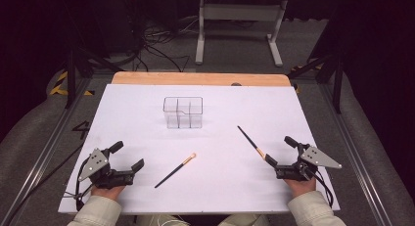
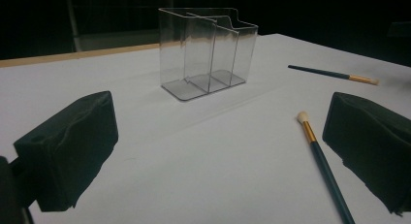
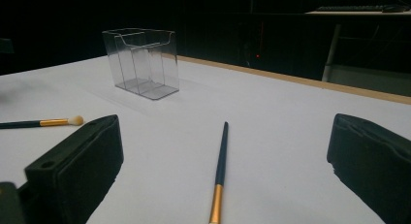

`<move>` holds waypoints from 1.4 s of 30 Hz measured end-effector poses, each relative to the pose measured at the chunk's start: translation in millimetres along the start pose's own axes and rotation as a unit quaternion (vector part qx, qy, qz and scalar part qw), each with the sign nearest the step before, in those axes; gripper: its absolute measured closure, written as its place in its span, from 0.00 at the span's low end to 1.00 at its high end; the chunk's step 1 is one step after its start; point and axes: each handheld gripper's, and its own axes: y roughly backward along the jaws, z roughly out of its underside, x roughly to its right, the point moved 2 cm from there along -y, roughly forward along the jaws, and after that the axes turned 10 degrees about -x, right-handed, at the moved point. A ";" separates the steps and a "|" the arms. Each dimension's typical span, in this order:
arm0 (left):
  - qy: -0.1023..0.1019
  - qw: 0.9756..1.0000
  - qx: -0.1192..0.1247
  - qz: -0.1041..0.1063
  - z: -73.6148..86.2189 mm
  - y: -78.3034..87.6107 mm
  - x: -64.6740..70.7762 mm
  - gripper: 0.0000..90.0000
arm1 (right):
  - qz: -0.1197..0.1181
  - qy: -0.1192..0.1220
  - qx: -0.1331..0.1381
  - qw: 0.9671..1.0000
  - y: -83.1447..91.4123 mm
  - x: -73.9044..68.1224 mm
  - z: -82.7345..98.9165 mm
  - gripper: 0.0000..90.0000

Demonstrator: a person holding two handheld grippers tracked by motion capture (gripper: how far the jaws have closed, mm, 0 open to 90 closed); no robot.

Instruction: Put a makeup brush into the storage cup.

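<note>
A clear, compartmented acrylic holder (image 1: pixel 182 112) stands upright at the back middle of the white sheet, and nothing shows inside it. One dark-handled makeup brush (image 1: pixel 175 170) lies slanted at the front centre, its pale tip toward the far right. A second brush (image 1: pixel 252 143) lies to the right. My left gripper (image 1: pixel 128 155) rests open at the front left. In its own view the near brush (image 2: pixel 322 161) lies just inside its right jaw. My right gripper (image 1: pixel 279 150) is open at the front right, and the second brush (image 3: pixel 220 170) lies on the table between its jaws, untouched.
The white sheet (image 1: pixel 147 196) covers a wooden table whose bare strip (image 1: pixel 195 78) runs along the far edge. Beyond it are floor cables (image 1: pixel 156 50) and a white stand (image 1: pixel 240 20). Dark rails flank both sides of the table.
</note>
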 end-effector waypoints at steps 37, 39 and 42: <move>-0.018 0.998 0.009 0.052 -44.8 -32.2 27.5 0.00 | -0.009 -0.021 -0.005 1.000 -1.2 3.0 0.8 0.00; -0.022 0.998 0.005 0.056 -47.4 -35.4 29.9 0.00 | -0.009 -0.022 -0.004 1.000 -1.2 3.1 0.7 0.00; -0.022 0.998 0.004 0.063 -50.8 -39.8 33.5 0.00 | -0.010 -0.023 -0.004 1.000 -1.2 3.1 0.8 0.00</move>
